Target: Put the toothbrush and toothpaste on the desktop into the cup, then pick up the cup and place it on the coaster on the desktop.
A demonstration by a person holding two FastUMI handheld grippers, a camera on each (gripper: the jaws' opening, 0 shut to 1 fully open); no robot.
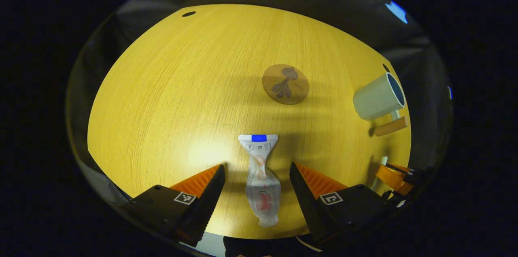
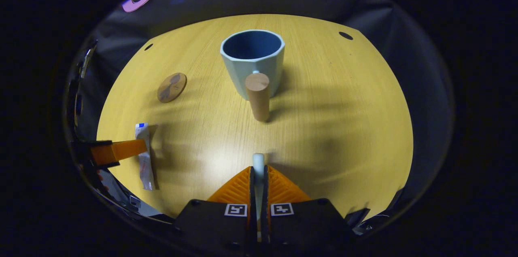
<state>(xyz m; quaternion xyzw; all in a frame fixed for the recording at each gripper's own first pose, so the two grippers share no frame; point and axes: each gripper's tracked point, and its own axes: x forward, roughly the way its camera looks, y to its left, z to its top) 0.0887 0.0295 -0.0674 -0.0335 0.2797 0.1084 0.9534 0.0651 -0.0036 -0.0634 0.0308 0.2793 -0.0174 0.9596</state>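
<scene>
The toothpaste (image 1: 262,180) is seen lying flat on the desktop (image 1: 170,99), directly between the spread fingers of the left gripper (image 1: 257,192). Its long axis runs straight ahead along the fingers, cap end nearest the camera and crimped end pointing toward the coaster (image 1: 285,83). Neither finger is seen to touch the tube, so the coming move is judged to be a straight closing across its narrow width.

In the right gripper view, the right gripper (image 2: 258,180) is clamped on a slim white stick, taken to be the toothbrush (image 2: 258,160), whose tip juts forward toward the cup (image 2: 253,62). The cup stands upright, well ahead, handle toward that gripper, and its inside looks empty. The coaster is bare and lies apart from the cup.
</scene>
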